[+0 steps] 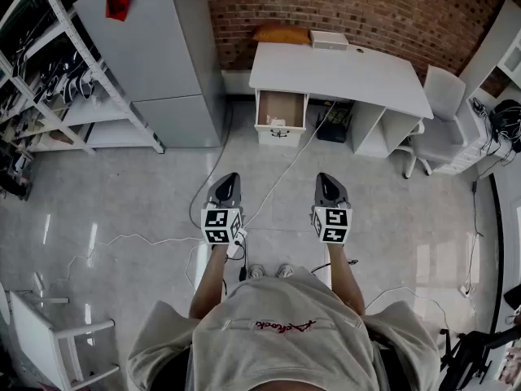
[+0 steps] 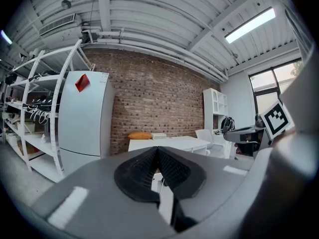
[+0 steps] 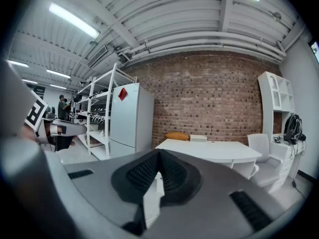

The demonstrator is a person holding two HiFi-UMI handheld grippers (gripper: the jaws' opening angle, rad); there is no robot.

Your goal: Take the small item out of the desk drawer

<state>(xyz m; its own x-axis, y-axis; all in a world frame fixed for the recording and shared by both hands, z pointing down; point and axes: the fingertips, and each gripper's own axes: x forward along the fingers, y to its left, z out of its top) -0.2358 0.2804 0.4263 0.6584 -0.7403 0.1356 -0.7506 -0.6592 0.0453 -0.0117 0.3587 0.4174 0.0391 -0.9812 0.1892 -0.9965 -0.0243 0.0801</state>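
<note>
The white desk (image 1: 342,72) stands against the brick wall, and its left drawer (image 1: 281,109) is pulled out. A small white item (image 1: 277,122) lies at the drawer's front edge. My left gripper (image 1: 225,183) and right gripper (image 1: 329,185) are held side by side over the floor, well short of the desk. Both are shut with nothing between the pads. In the left gripper view the gripper (image 2: 158,153) points at the desk (image 2: 169,143). The right gripper (image 3: 159,156) also faces the desk (image 3: 209,151) in its own view.
A grey fridge (image 1: 155,47) stands left of the desk, with a white shelf rack (image 1: 57,80) beside it. A white chair (image 1: 435,129) sits at the desk's right end. Cables (image 1: 277,177) trail across the floor. An orange cushion (image 1: 282,33) and a white box (image 1: 329,40) lie on the desk.
</note>
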